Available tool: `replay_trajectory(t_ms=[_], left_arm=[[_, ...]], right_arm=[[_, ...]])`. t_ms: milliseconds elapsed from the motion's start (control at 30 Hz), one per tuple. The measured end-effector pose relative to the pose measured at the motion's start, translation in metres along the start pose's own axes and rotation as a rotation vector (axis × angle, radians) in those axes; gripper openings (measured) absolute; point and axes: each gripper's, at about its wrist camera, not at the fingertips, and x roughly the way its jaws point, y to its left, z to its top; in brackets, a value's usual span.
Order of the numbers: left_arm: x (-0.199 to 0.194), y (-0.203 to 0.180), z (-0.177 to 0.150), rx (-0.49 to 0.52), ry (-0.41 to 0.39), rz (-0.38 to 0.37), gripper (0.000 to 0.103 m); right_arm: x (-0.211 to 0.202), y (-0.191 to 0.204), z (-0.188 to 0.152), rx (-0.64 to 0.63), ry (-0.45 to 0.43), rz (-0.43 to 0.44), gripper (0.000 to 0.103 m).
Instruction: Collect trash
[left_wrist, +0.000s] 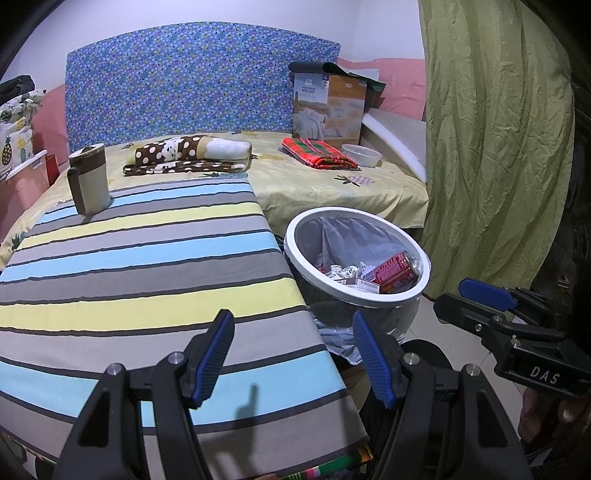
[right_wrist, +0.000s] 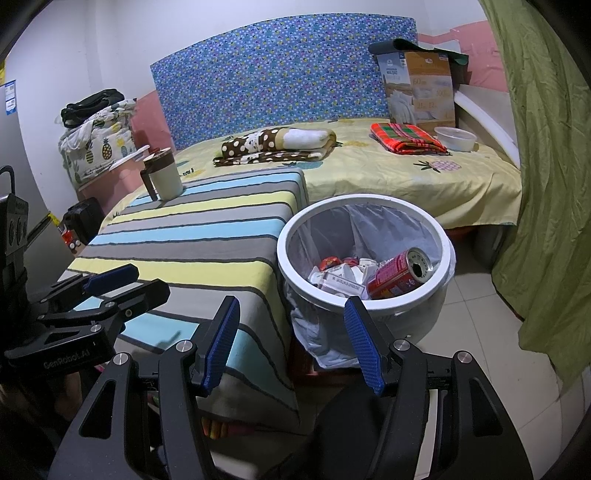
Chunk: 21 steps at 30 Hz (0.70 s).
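Bedroom clutter lies ahead of me: a bed with a yellow sheet, and nearer, a striped cloth (left_wrist: 147, 266) over a low surface that runs right up under my left gripper (left_wrist: 291, 360). Both tools hang apart from everything, my right gripper (right_wrist: 291, 345) included, jaws spread wide with nothing between the blue pads. Just ahead and to the right of my left jaws, and straight ahead of my right ones, the white-rimmed bin (right_wrist: 284, 254) stands on the floor touching the striped cloth's edge; inside it a red can (right_wrist: 399, 273) lies on its side among crumpled wrappers (right_wrist: 340, 275). So the trash I can see is already in the bin, and I judge I am at the tail of the job or between pickups. Far ahead on the left, a brown-banded mug (left_wrist: 90, 181) stands upright on the stripes, which looks like crockery, not rubbish. Next I'd scan the striped top and floor for leftover litter before reaching
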Motion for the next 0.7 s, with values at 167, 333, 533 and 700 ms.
replay_trajectory(t_ms=[167,333,533,700], left_arm=[[0.0006,-0.0005,0.0002,-0.002,0.004,0.004,0.069],[0.0009,-0.0005,0.0004,-0.001,0.006,0.006,0.069],[0.0012,-0.0021,-0.0002,0.002,0.011,0.003,0.069],[0.0025,-0.0027,-0.0007,0.003,0.016,-0.001,0.069]], right_arm=[[0.0012,0.0001,-0.0009,0.000,0.001,0.000,0.061],[0.0017,0.0018,-0.0016,-0.001,0.002,0.000,0.061],[0.0024,0.0008,-0.0011,0.001,0.002,0.000,0.061],[0.0025,0.0007,-0.0011,0.002,0.003,0.000,0.061]])
